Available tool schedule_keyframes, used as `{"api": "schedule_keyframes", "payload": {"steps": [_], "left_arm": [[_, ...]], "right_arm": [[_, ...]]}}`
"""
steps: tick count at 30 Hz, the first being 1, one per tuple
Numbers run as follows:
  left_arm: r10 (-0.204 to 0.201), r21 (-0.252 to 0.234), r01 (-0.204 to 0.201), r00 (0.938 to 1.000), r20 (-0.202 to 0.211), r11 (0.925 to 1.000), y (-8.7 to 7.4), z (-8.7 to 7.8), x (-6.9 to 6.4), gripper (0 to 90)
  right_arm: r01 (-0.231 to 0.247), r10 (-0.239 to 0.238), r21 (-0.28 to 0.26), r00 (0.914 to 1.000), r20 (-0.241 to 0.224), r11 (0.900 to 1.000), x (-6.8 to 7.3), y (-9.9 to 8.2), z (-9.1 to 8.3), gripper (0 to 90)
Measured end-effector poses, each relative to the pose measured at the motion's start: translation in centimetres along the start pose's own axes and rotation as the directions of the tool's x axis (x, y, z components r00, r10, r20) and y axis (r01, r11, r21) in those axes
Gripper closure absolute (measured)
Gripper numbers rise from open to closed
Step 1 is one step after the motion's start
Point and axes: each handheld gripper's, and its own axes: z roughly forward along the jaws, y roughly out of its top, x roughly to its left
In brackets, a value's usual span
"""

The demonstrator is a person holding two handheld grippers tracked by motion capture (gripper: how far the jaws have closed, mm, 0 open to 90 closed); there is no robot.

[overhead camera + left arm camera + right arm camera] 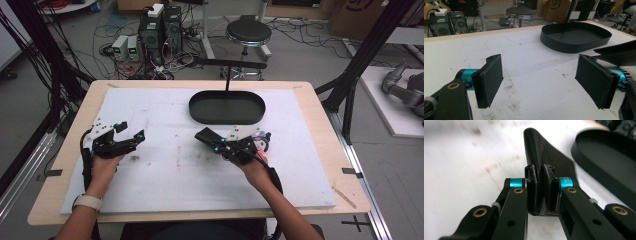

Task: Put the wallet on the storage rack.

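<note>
A flat black leather-like piece (544, 155) is pinched between the jaws of my right gripper (541, 192), which is shut on its near edge. In the high view the right gripper (216, 142) holds this piece (206, 135) just above the white mat, in front of the black oval tray (227, 121). In the right gripper view the tray (604, 152) lies close on the right. My left gripper (131, 130) rests at the mat's left side. Its jaws stand wide open, and nothing is between the pads (490, 80) of the left gripper (540, 82).
A white mat (165, 175) covers the wooden table (340, 165). The tray (574, 46) is empty. Behind the table stand a stool (248, 33), computer boxes (160, 27) and loose cables on the floor. Black frame posts (350, 85) rise at both sides.
</note>
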Motion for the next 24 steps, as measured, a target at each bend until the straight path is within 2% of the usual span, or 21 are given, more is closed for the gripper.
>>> {"api": "schedule_keyframes", "payload": {"steps": [3, 7, 8, 9, 11, 12, 13, 16, 17, 18, 19, 20, 23, 24], "left_arm": [[-0.002, 0.001, 0.002, 1.0000, 0.002, 1.0000, 0.0, 0.0, 0.0, 21.5], [-0.002, 0.002, 0.002, 1.0000, 0.003, 1.0000, 0.0, 0.0, 0.1, 21.5], [-0.001, 0.003, 0.001, 1.0000, 0.002, 1.0000, 0.0, 0.0, 0.1, 21.5], [-0.003, 0.001, 0.003, 1.0000, 0.001, 1.0000, 0.0, 0.0, 0.1, 21.5], [-0.004, 0.003, 0.004, 1.0000, 0.000, 1.0000, 0.0, 0.0, 0.1, 21.5], [-0.003, 0.002, 0.003, 1.0000, 0.001, 1.0000, 0.0, 0.0, 0.1, 21.5], [-0.003, 0.002, 0.003, 1.0000, 0.001, 1.0000, -0.1, 0.0, 0.1, 21.5], [-0.001, 0.004, 0.001, 1.0000, 0.003, 1.0000, 0.0, 0.0, 0.0, 21.5], [0.000, 0.004, 0.000, 1.0000, 0.002, 1.0000, -0.1, 0.0, 0.0, 21.5], [0.000, 0.007, 0.000, 1.0000, 0.002, 1.0000, -0.1, 0.1, 0.0, 21.5], [-0.001, 0.009, 0.001, 1.0000, 0.002, 1.0000, -0.1, 0.1, 0.0, 21.5], [-0.002, 0.009, 0.002, 1.0000, 0.000, 1.0000, -0.1, 0.1, 0.0, 21.5], [-0.003, 0.010, 0.003, 1.0000, 0.004, 1.0000, -0.1, 0.1, 0.0, 21.5], [-0.001, 0.009, 0.001, 1.0000, 0.004, 1.0000, -0.1, 0.1, 0.0, 21.5]], "right_arm": [[-0.025, 0.023, -0.055, 0.9986, -0.048, 0.9982, -0.3, 0.4, -0.7, 83.9], [-0.088, 0.074, -0.116, 0.9902, -0.118, 0.9893, -0.7, 0.7, -1.4, 83.9], [-0.143, 0.122, -0.131, 0.9806, -0.153, 0.9810, -1.2, 0.7, -1.6, 83.8], [-0.143, 0.122, -0.131, 0.9806, -0.153, 0.9810, -1.2, 0.7, -1.6, 83.8], [-0.200, 0.176, -0.121, 0.9671, -0.184, 0.9724, -1.7, 0.6, -1.8, 83.8], [-0.219, 0.197, -0.106, 0.9628, -0.185, 0.9701, -1.9, 0.5, -1.7, 83.8], [-0.234, 0.224, -0.057, 0.9637, -0.145, 0.9706, -2.1, 0.3, -1.4, 83.6], [-0.242, 0.232, -0.075, 0.9652, -0.122, 0.9674, -2.2, 0.1, -1.3, 83.4], [-0.232, 0.225, -0.081, 0.9701, -0.092, 0.9692, -2.1, 0.2, -1.4, 83.4], [-0.217, 0.217, -0.092, 0.9760, -0.009, 0.9717, -2.1, 0.5, -1.7, 83.3], [-0.217, 0.217, -0.092, 0.9760, -0.009, 0.9717, -2.1, 0.5, -1.7, 83.3], [-0.212, 0.216, -0.099, 0.9761, 0.025, 0.9722, -2.1, 0.5, -1.8, 83.3], [-0.217, 0.228, -0.111, 0.9679, 0.106, 0.9699, -2.7, 0.4, -1.9, 83.4], [-0.251, 0.267, -0.116, 0.9530, 0.144, 0.9609, -3.3, 0.2, -1.9, 83.3]]}}
